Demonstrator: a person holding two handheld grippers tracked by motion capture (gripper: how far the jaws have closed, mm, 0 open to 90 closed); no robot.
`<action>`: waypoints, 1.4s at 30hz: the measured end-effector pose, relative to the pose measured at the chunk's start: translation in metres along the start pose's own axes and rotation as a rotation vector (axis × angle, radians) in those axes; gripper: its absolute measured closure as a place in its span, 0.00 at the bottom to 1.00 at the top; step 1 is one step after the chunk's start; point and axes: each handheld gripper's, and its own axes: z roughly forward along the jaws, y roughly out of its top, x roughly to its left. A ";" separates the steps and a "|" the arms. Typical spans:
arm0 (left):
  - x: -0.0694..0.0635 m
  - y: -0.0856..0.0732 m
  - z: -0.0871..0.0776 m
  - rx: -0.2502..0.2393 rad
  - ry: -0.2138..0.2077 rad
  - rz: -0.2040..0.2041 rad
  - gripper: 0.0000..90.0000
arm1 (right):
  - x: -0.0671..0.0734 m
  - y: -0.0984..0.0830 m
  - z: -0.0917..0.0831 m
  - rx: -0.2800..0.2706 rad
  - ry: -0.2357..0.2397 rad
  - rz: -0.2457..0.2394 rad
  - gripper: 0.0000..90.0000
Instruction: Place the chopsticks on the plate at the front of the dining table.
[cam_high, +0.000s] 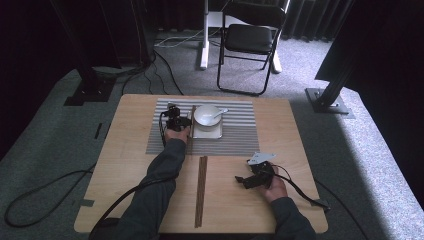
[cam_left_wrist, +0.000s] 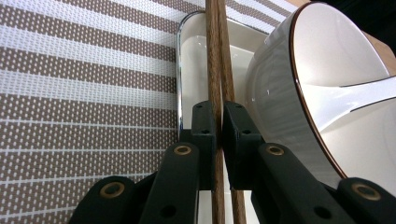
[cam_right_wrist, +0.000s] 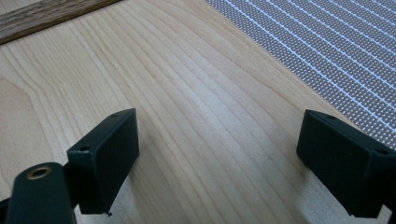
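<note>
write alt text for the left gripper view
The left gripper has its black fingers shut on a pair of wooden chopsticks over a small white tray, beside a white bowl on a striped placemat.

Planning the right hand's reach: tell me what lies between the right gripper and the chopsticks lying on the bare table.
Nothing visible. The right gripper, jaws open, rests on bare table, and only wood lies between it and the chopsticks to its left.

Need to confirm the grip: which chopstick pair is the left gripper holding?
The pair on the striped mat beside the bowl; the other pair lies loose on the bare table.
</note>
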 end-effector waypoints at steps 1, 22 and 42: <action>0.000 0.000 0.000 0.000 -0.001 -0.002 0.93 | 0.000 0.000 0.000 0.000 0.000 0.000 0.14; -0.002 -0.003 0.002 -0.001 -0.014 -0.012 0.92 | 0.000 0.000 0.000 0.000 0.000 0.000 0.14; -0.004 -0.003 -0.002 -0.004 -0.037 -0.008 0.87 | 0.000 0.000 0.000 0.000 0.000 0.000 0.14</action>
